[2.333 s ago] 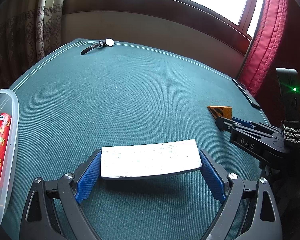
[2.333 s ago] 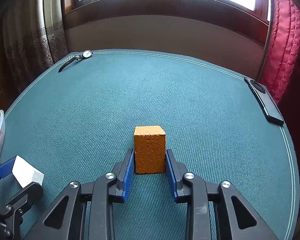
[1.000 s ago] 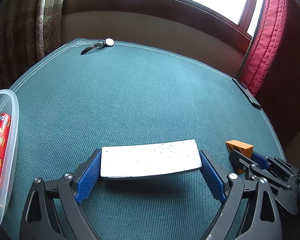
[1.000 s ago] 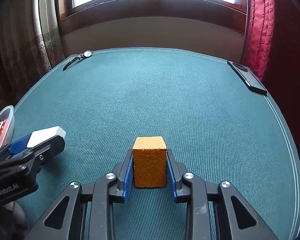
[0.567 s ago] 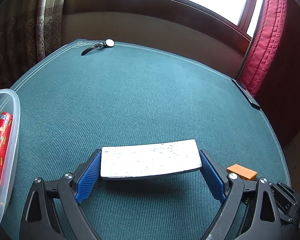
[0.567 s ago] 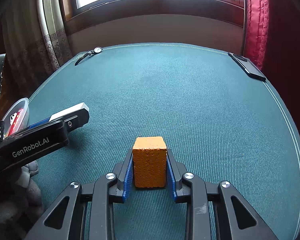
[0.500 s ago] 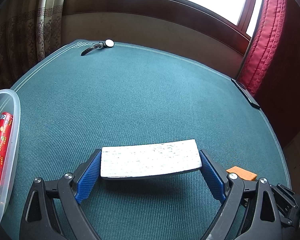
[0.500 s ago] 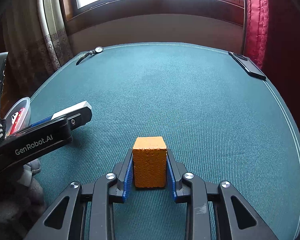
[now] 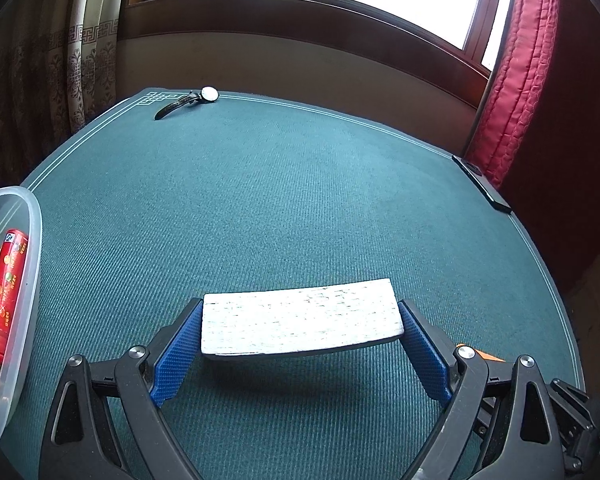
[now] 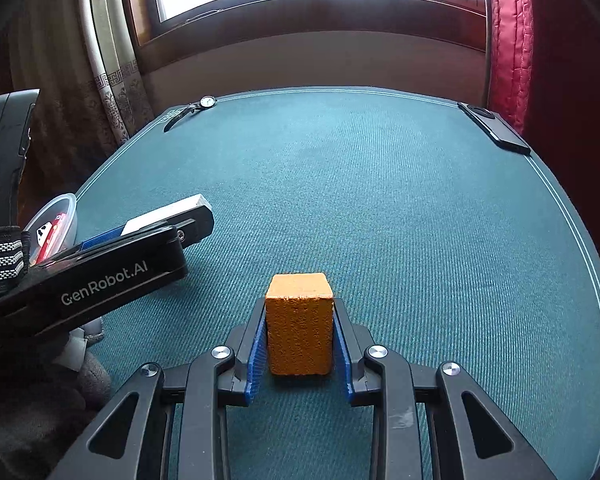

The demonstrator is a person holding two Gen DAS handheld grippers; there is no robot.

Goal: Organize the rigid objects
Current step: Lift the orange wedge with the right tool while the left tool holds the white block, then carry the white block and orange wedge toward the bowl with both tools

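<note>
right gripper (image 10: 300, 344) first: blue pads (image 10: 257, 352) pinched narrow on both sides of the orange block (image 10: 299, 322), which sits bottom centre of the right wrist view, carried just above the green table (image 10: 400, 208). over on the left gripper (image 9: 302, 344), the fingers are spread wide and clamped on the ends of a flat white block (image 9: 300, 320), low centre of its frame, its shadow on the cloth below. moving out: at the far left edge, a clear plastic container (image 9: 24, 280) with a red packet (image 9: 6, 280) already inside, looks like the drop-off. farther back, a wristwatch (image 9: 192, 98) upper left and a dark phone (image 9: 482, 184) at the right edge, both untouched. so my read is mid-task: some items are binned, two are in hand and not yet placed, and two may be left.
</note>
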